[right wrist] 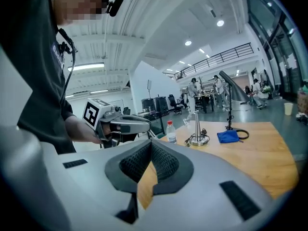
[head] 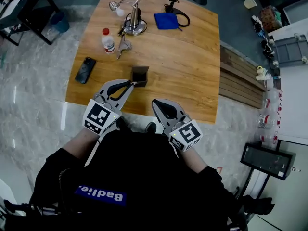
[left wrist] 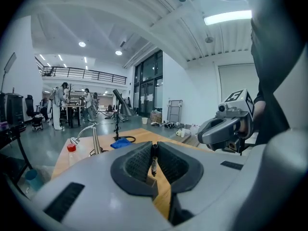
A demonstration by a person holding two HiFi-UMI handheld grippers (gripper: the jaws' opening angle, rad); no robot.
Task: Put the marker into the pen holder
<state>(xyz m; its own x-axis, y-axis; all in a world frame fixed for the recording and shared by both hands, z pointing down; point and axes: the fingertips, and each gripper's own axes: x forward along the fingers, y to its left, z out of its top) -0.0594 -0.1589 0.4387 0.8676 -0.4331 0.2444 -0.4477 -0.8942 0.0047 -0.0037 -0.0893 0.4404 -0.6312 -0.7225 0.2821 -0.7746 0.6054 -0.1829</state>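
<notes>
A dark brown square pen holder (head: 140, 74) stands on the wooden table (head: 183, 66) near its front edge. My left gripper (head: 130, 84) is just in front of the holder, at its left, shut on a thin black marker (head: 136, 83) whose tip reaches the holder's front wall. In the left gripper view the marker (left wrist: 154, 161) stands upright, pinched between the ribbed pads (left wrist: 139, 162). My right gripper (head: 159, 105) hovers over the table's front edge to the right, shut with nothing in it; its pads (right wrist: 163, 160) meet at the tip.
Behind the holder lie a black phone (head: 85, 70), a red-capped bottle (head: 108, 40), keys (head: 123, 46), a metal lamp base (head: 133, 25) and a blue cloth (head: 166, 20). Wooden benches (head: 240, 78) run along the table's right side.
</notes>
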